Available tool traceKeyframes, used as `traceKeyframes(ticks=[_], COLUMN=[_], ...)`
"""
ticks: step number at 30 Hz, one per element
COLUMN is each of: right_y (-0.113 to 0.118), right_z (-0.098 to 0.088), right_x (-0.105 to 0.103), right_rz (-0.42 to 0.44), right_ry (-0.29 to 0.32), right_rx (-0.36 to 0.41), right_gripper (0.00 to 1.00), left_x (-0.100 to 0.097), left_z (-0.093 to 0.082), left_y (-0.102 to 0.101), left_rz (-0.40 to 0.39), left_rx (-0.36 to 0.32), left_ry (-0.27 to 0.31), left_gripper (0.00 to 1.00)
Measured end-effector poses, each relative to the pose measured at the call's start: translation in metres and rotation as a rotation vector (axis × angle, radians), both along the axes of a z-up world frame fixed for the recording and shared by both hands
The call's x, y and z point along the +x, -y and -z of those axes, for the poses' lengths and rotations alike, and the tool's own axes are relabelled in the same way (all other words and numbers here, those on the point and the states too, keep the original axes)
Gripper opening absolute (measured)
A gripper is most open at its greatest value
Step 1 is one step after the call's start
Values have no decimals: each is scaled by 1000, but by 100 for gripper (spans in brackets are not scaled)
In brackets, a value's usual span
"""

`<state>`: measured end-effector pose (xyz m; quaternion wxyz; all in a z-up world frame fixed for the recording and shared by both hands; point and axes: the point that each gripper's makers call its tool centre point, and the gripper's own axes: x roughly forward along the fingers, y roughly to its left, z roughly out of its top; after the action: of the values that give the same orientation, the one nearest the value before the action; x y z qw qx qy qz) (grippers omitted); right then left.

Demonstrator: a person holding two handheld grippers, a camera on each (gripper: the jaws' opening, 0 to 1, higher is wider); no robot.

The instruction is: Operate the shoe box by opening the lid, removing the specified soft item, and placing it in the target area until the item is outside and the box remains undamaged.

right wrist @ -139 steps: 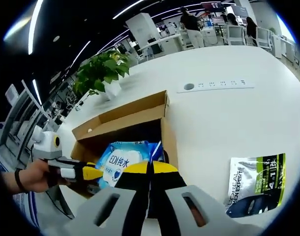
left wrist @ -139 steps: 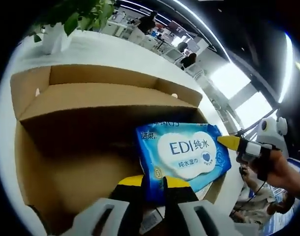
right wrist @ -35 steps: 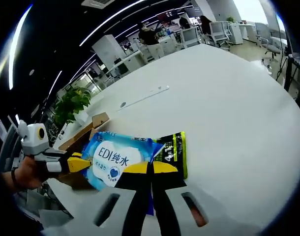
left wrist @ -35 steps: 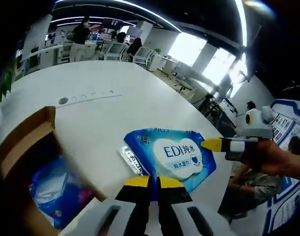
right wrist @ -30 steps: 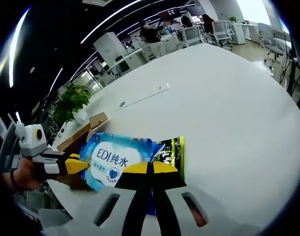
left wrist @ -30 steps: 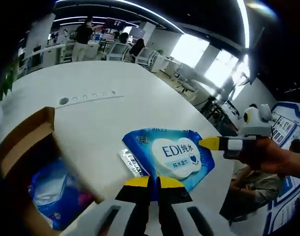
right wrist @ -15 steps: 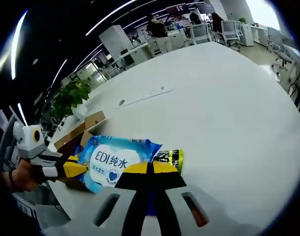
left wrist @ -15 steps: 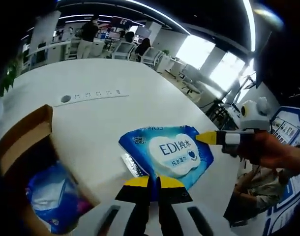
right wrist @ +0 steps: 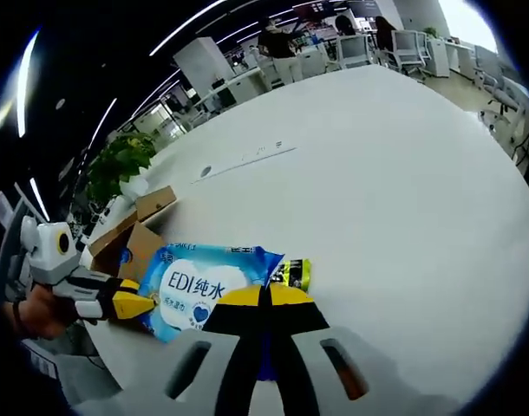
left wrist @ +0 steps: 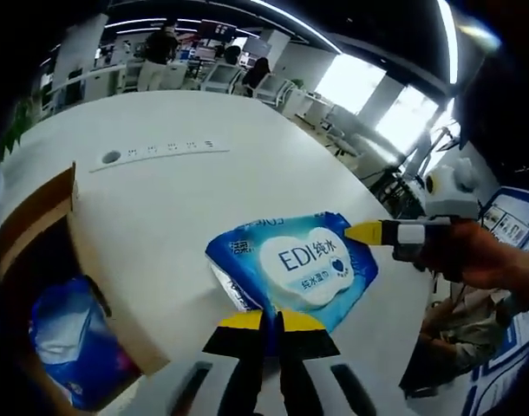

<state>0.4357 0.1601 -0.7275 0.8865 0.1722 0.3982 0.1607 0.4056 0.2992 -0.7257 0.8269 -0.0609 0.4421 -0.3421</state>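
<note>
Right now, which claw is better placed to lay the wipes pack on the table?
Probably right: the right claw is shut on the wipes pack toward bare table; the left claw holds it nearer the box.

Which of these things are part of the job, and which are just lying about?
Part of the job:
- wipes pack, held at opposite edges by both grippers
- shoe box, open
- left gripper
- right gripper

Just lying about:
- green pouch under the wipes pack
- blue packet in the shoe box
- plant
- table
</note>
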Motion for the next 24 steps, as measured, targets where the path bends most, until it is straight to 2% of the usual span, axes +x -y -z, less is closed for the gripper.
traceKeyframes(ticks=[9,10,20,24], right_y=[5,5,7,9], right_z=[22,21,20,21], right_x=[-3,-3,1,0], right_rz=[9,12,13,-4], right_ry=[-20,-13,0,9], right_rx=[6,8,9,-35], right_gripper=[0,0,0,2], left_x=[-3,-2,0,1], left_z=[21,20,20,19], left_y=[2,3,2,0], left_rz=[-19,-12,-22,-13], left_rx=[46,49,55,83], left_ry=[-18,-2,1,25], left_gripper=[4,4,4,7])
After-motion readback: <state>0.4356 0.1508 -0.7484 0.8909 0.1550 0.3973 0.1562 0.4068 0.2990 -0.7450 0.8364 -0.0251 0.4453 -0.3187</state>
